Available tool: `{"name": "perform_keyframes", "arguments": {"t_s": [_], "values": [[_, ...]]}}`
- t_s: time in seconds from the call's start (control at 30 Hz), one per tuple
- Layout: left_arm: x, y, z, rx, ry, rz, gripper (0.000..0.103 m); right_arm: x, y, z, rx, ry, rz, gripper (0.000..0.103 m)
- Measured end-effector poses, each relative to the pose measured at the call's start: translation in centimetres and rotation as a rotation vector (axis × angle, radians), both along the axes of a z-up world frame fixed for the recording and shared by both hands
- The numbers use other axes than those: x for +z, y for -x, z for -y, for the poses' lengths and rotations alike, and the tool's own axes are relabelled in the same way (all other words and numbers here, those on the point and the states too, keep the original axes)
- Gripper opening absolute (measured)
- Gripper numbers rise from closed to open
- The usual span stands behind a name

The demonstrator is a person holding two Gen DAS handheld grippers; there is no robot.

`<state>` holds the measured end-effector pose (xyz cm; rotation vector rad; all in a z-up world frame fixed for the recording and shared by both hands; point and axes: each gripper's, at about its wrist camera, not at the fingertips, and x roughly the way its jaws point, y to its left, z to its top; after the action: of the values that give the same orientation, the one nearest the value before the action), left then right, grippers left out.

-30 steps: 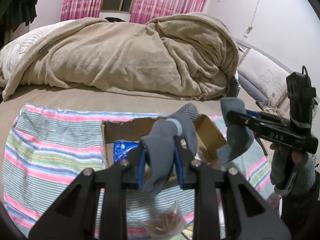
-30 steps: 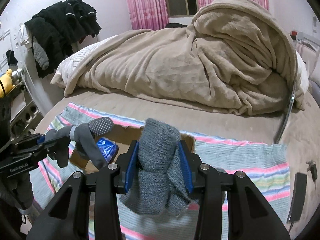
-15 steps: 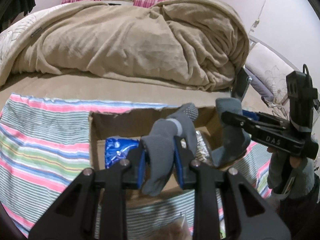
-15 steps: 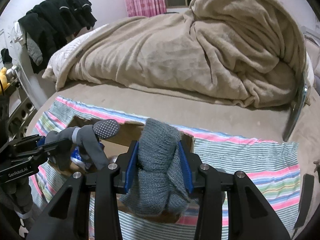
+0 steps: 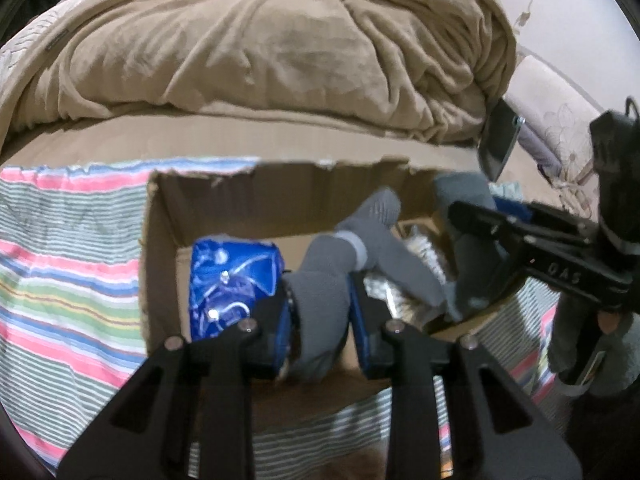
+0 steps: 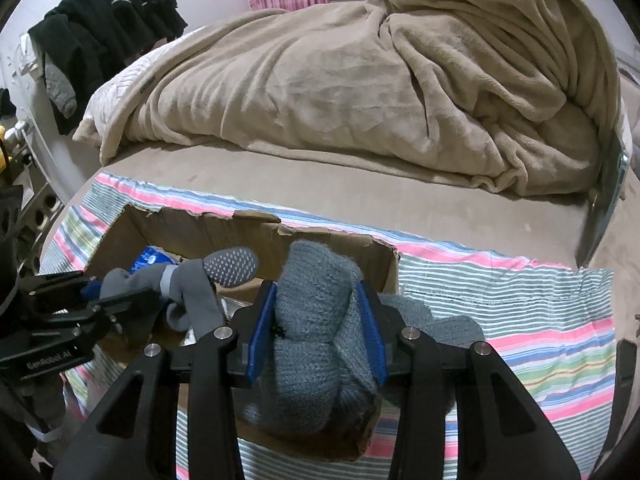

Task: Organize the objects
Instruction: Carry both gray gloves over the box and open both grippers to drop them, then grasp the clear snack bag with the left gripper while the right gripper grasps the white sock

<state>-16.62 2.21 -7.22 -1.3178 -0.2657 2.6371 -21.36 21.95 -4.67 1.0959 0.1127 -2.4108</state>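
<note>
My left gripper [image 5: 319, 304] is shut on a grey grip-dot sock [image 5: 360, 240] and holds it over the open cardboard box [image 5: 160, 216]. It also shows in the right wrist view [image 6: 188, 284], at the left. My right gripper [image 6: 318, 328] is shut on a grey knitted sock [image 6: 312, 312] and holds it over the box's right part [image 6: 384, 264]. In the left wrist view the right gripper [image 5: 520, 236] reaches in from the right with the knitted sock [image 5: 464, 196]. A blue packet [image 5: 230, 280] and a silvery wrapper [image 5: 420, 248] lie in the box.
The box stands on a striped cloth [image 6: 500, 292] spread on a bed. A heaped tan blanket [image 6: 360, 72] lies behind it. Dark clothes [image 6: 100, 32] hang at the far left. A pillow [image 5: 560, 104] lies at the right.
Both grippers have moved forward and down with their socks, from in front of the box to over its inside. The box now looks larger and closer.
</note>
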Motion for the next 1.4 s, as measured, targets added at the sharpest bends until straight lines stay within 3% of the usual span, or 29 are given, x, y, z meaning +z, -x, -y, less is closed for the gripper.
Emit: {"name": "perform_keyframes", "arguments": {"t_s": [0.13,0.3,0.5,0.97,1.4], "values": [[0.1,-0.1,-0.1,0.005,0.009,0.002,0.034,0.2,-0.2,0.1,0.004,0.010,-0.002,0.051],[0.9,-0.5,0.4,0.017,-0.001,0.004,0.039,1.1,-1.0,0.2,0.011,0.028,-0.016,0.070],[2.5,-2.2,1.1,0.034,-0.030,-0.040,0.066,2.5,-2.3,-0.3,-0.003,0.044,-0.027,0.071],[6.2,-6.7,1.3,0.029,-0.030,-0.108,0.068,5.1,-6.8,-1.7,-0.029,0.062,-0.055,0.071],[5.5,-10.3,0.9,0.024,-0.039,-0.083,0.068,4.4,-10.3,-3.0,-0.052,0.056,-0.031,0.071]]}}
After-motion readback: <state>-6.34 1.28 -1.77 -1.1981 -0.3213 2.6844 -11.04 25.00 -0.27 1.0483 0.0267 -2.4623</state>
